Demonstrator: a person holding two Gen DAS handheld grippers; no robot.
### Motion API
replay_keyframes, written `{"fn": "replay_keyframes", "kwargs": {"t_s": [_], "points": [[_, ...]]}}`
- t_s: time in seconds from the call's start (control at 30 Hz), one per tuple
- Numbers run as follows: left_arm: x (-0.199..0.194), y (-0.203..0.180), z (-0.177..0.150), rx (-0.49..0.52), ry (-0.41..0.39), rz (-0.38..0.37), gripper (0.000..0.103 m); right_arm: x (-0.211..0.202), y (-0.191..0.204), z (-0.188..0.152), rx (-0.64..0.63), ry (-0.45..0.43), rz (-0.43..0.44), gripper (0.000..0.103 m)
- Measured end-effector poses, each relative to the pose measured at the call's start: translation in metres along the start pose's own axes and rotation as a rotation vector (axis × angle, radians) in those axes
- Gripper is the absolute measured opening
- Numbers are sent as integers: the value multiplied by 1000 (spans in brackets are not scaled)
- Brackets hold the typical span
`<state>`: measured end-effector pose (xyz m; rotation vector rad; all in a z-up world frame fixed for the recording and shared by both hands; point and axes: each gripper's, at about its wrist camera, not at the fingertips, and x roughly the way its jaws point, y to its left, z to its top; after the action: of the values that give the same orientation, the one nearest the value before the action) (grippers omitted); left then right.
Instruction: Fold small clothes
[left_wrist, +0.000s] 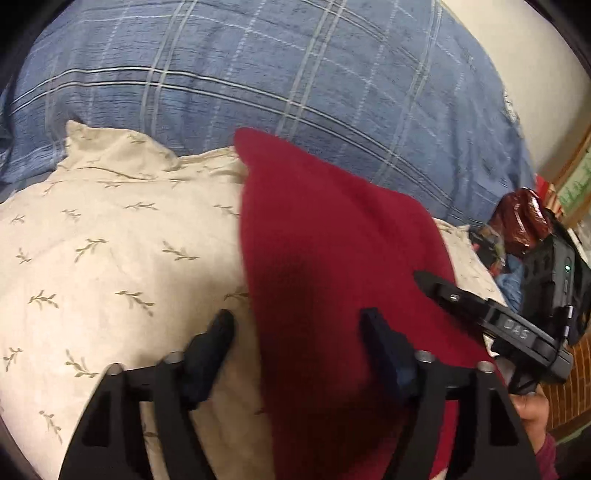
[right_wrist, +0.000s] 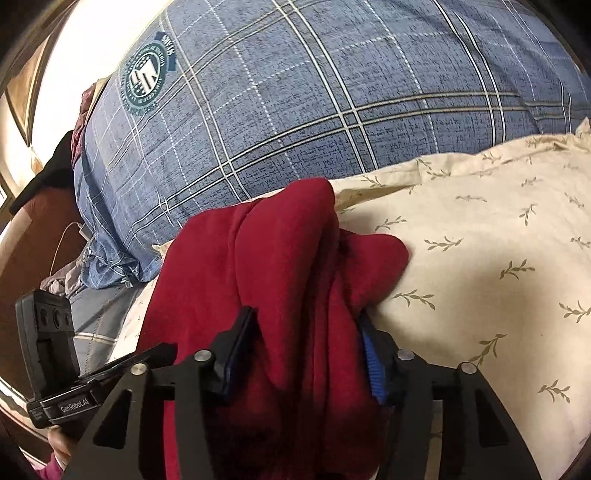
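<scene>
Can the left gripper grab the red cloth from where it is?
Probably yes. The left gripper stands open right at the red cloth, its edge already between the fingers with nothing blocking it. The right gripper has a bunched part between its own fingers.

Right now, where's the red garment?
The red garment lies bunched on the cream leaf-print pillow, in front of the blue plaid pillow, between both grippers' fingers.

White lettering reading "GenRobot.AI" runs along the black body of the left gripper (right_wrist: 107, 373), seen from the right wrist camera. On the blue plaid pillow (right_wrist: 295, 110) sits a round green-and-white crest (right_wrist: 147, 79) with ring lettering too small to read. The right gripper (left_wrist: 436, 291) carries embossed letters that stay blurred.
</scene>
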<state>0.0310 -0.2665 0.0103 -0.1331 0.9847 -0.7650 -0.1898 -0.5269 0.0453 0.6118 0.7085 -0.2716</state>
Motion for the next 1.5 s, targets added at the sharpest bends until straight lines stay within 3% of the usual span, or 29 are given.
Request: {"fn": "replay_keyframes", "kwargs": {"t_s": [0.3, 0.4, 0.43, 0.5, 0.67, 0.8, 0.97, 1.13, 1.23, 1.27, 1.3, 1.4, 1.43, 1.5], "points": [[11, 3, 1, -29, 13, -25, 95, 3, -9, -2, 56, 4, 49, 61], [16, -2, 1, -9, 27, -34, 95, 5, -8, -2, 45, 8, 59, 58], [18, -3, 1, -2, 35, -51, 92, 6, -9, -2, 47, 7, 65, 57], [19, -5, 1, 5, 56, -118, 66, 6, -7, -2, 42, 5, 64, 54], [13, -12, -1, 40, 29, -97, 51, 0, 4, -2, 6, -14, 50, 47], [-23, -20, -10, 70, 38, -86, 44, -18, 19, -9, -8, -5, 116, 45], [-82, -20, -36, 85, 44, -27, 43, -35, 65, -42, -95, 65, 154, 45], [-130, -8, -75, 63, 34, 3, 44, -50, 92, -85, -102, 114, 210, 45], [-128, -1, -99, 28, 84, 58, 45, -41, 94, -103, -84, 150, 148, 52], [-128, 0, -104, 14, 91, 74, 51, -39, 89, -108, -61, 153, 103, 59], [-131, 2, -107, -1, 79, 84, 58, -41, 86, -111, -44, 150, 93, 59], [-153, -3, -108, 19, 20, 159, 66, -71, 78, -106, 31, 53, 101, 60], [-160, -4, -107, 21, -13, 183, 67, -83, 81, -100, 25, 3, 101, 60], [-171, -7, -109, 13, -61, 209, 72, -87, 91, -91, -13, -13, 94, 60]]}}
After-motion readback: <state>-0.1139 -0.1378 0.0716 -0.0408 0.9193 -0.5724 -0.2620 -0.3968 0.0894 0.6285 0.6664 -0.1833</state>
